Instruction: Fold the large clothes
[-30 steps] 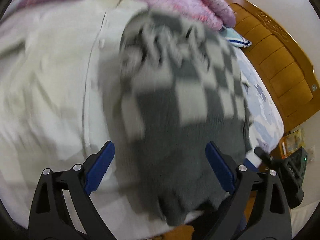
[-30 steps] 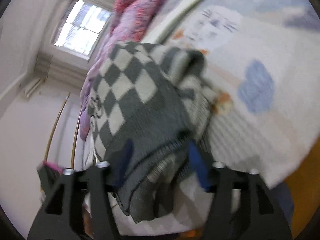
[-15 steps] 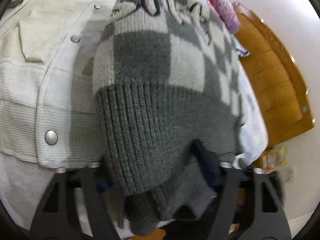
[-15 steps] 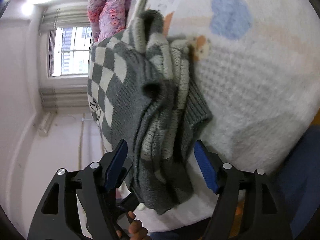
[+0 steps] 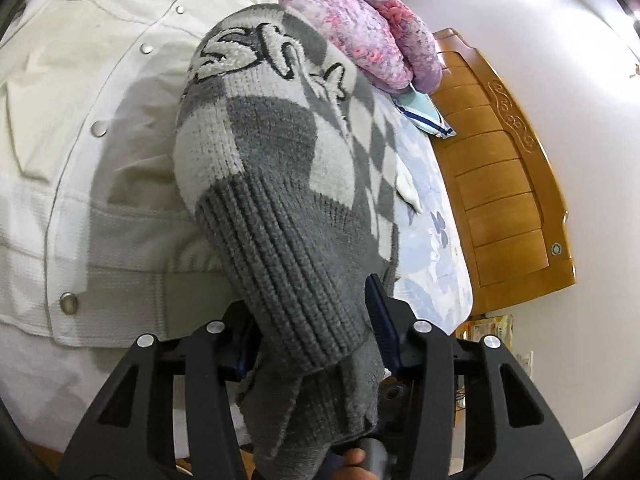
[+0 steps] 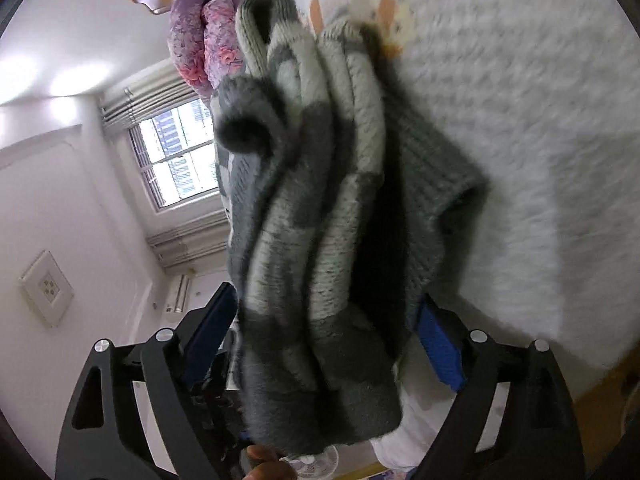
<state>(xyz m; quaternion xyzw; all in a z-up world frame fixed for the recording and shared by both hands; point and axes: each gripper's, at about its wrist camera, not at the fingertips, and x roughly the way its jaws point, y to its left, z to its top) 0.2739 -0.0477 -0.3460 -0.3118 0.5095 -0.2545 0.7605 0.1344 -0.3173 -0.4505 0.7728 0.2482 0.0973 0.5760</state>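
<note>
Since a second ago the left gripper (image 5: 310,334) is closing on the sweater (image 5: 280,184) while the right gripper (image 6: 324,340) opens around it, mid-fold; next, laying it flat.

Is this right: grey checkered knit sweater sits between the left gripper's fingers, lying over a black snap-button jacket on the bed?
One thing is wrong: the jacket is cream-white, not black. The left wrist view shows its pale fabric and metal snaps under the grey checkered knit sweater. The rest holds: the sweater's ribbed hem lies between the fingers of the left gripper, whose jaws are closing on it, over the bed.
</note>
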